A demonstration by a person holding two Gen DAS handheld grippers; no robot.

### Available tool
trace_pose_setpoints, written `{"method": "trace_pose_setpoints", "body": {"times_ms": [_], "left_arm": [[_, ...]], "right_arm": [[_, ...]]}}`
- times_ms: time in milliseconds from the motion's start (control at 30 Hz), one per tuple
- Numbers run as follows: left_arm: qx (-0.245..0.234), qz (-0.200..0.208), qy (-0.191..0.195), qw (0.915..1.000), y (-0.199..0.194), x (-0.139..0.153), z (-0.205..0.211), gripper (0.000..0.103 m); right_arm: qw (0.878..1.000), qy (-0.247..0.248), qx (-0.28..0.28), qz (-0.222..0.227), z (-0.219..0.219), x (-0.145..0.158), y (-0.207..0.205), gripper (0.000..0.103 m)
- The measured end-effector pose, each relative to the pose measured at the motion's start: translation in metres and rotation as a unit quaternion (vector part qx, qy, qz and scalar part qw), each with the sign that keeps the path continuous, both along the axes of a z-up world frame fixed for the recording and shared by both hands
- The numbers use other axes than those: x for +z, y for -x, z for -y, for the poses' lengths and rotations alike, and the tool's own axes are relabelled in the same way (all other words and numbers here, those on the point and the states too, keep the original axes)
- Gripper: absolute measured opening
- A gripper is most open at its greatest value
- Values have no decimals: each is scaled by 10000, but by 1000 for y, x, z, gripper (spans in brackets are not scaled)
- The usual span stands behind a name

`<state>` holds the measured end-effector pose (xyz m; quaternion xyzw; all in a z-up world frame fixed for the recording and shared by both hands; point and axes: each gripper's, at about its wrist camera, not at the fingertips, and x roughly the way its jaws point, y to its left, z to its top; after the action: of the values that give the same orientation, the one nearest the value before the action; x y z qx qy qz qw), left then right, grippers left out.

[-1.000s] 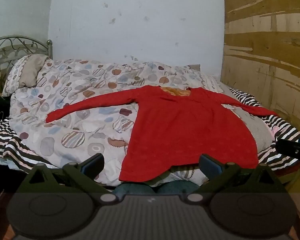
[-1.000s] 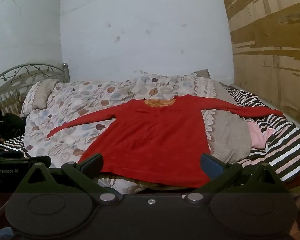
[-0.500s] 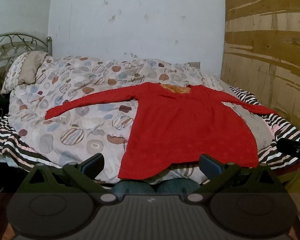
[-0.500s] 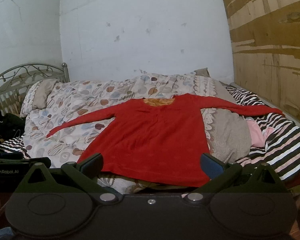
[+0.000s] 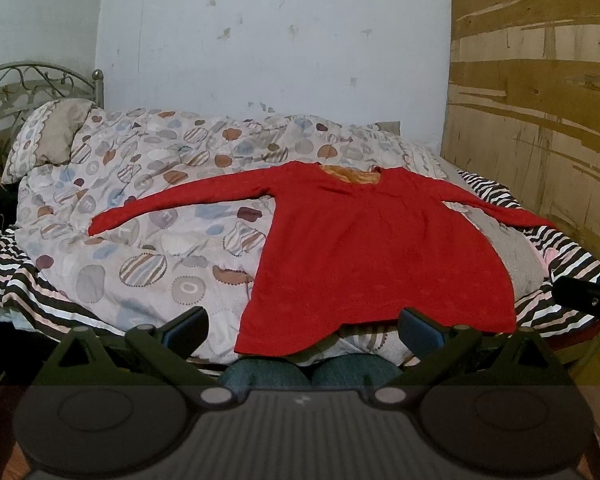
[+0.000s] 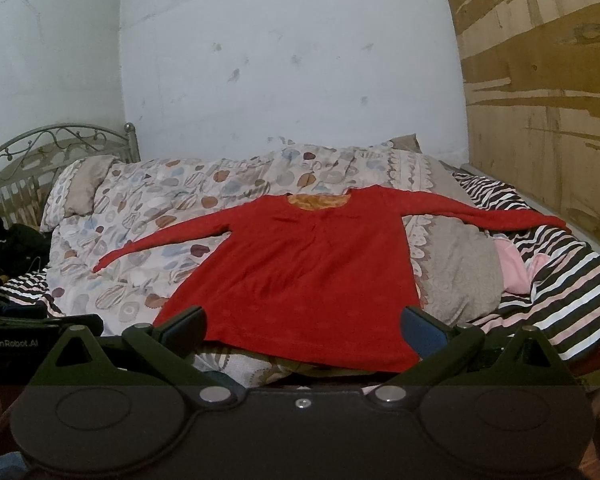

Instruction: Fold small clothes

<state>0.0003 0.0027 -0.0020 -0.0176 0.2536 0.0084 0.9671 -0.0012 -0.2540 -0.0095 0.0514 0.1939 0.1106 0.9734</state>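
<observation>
We see the red long-sleeved top (image 5: 376,256) spread flat, front up, on the patterned quilt (image 5: 148,216), both sleeves stretched out to the sides and its hem at the quilt's near edge. Our left gripper (image 5: 302,326) hovers just short of that hem with its jaws spread wide and nothing between them. Our right gripper (image 6: 304,326) hangs likewise before the hem, jaws wide apart and empty. Right of the quilt lies a striped blanket (image 6: 572,300), with a pink cloth (image 6: 512,268) on it.
</observation>
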Motion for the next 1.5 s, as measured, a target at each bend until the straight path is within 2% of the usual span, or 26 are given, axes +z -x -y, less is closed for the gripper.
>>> {"method": "trace_pose_setpoints", "body": {"times_ms": [767,1100,1500], "left_arm": [[5,-67,15,10000,1,-7,-2,103],[-8,-268,-1,9996,-6,-11,0,103],[-35,-658,-44,9978,-25,-20,3,103]], "right_arm": [[10000,5,-9,-42,0,-3,-3,103],[9999,-22,-44,-156,4,-12,-2,103],[9983,-23,-80,-573,6,-23,-16,103]]}}
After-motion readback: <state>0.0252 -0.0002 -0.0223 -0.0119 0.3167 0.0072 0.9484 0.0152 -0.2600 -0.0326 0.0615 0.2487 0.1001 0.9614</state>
